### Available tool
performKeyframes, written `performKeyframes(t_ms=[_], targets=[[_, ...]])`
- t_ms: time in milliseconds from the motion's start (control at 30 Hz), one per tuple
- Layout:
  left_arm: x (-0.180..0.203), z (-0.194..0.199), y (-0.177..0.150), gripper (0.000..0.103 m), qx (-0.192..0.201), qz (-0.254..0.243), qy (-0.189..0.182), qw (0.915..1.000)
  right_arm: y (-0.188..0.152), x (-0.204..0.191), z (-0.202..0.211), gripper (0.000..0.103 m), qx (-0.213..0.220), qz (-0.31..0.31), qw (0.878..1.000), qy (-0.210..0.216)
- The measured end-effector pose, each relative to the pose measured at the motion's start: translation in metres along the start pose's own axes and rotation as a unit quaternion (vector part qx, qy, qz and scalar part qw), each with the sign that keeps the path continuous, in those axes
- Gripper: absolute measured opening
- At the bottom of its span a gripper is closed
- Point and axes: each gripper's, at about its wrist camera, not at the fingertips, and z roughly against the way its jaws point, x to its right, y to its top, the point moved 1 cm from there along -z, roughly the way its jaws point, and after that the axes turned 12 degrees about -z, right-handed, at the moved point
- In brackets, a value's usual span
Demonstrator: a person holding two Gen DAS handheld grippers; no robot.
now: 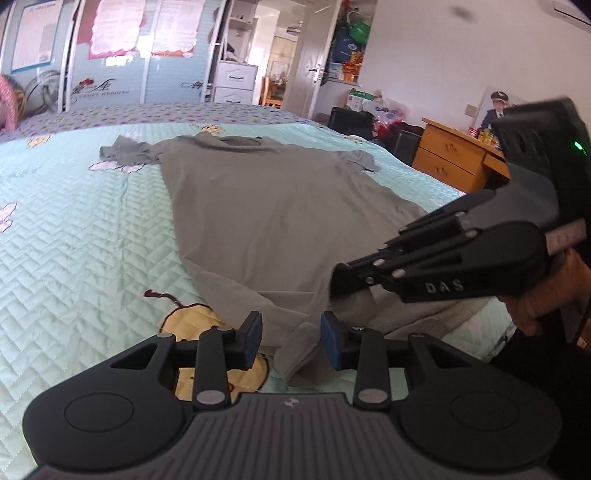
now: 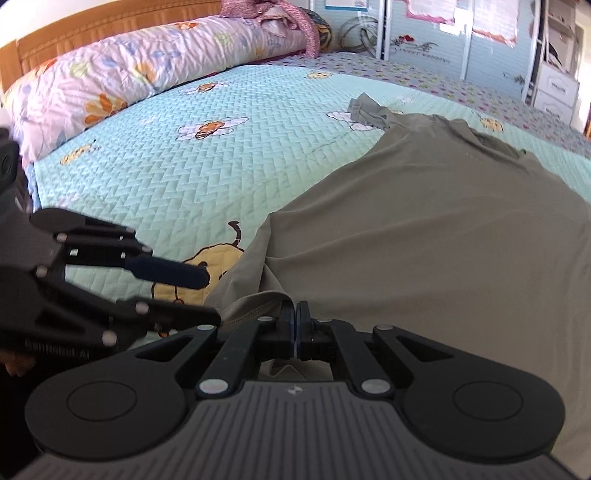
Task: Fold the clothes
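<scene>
A grey T-shirt (image 1: 266, 206) lies spread on the bed, collar at the far end and a crumpled sleeve to the far left. My left gripper (image 1: 291, 341) is open, its blue pads (image 1: 253, 339) on either side of the near hem's raised corner without closing on it. My right gripper (image 1: 338, 282) comes in from the right, shut on the hem, and lifts a fold of cloth. In the right wrist view the right gripper (image 2: 295, 328) is shut on the T-shirt (image 2: 424, 221) hem, and the left gripper (image 2: 210, 298) stands open just to its left.
The bed wears a light-green quilted cover (image 1: 92, 221) with cartoon patches. A floral rolled quilt (image 2: 110, 74) and a wooden headboard (image 2: 92, 29) lie at one end. A wooden cabinet (image 1: 454, 162) stands beyond the bed's right edge. A person's hand (image 1: 543, 306) holds the right gripper.
</scene>
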Motion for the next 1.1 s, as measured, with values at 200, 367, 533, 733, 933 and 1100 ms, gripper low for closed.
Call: performKeyframes(t_ms=[200, 367, 533, 733, 933, 1100], targets=[[0.005, -0.011, -0.002, 0.037, -0.015, -0.019, -0.005, 0.9997, 0.0, 0.005, -0.001, 0.002, -0.005, -0.025, 1.0, 0.007], [0.005, -0.017, -0.004, 0.031, -0.028, -0.019, -0.021, 0.9992, -0.001, 0.005, -0.002, 0.003, -0.006, -0.023, 1.0, 0.009], [0.006, -0.017, -0.004, 0.027, -0.039, -0.011, -0.054, 0.9977, -0.002, 0.005, -0.004, 0.003, -0.009, -0.022, 1.0, 0.011], [0.023, -0.004, -0.005, 0.027, -0.043, -0.031, -0.054, 0.9971, -0.006, 0.012, -0.011, 0.003, -0.025, -0.036, 0.999, 0.009], [0.028, -0.008, -0.006, 0.027, -0.062, -0.036, 0.015, 0.9973, -0.011, 0.008, -0.01, 0.004, -0.029, -0.039, 0.999, 0.02], [0.023, -0.008, -0.004, 0.014, -0.061, -0.022, 0.029, 0.9975, -0.009, 0.008, -0.004, 0.018, -0.025, -0.042, 0.998, 0.026]])
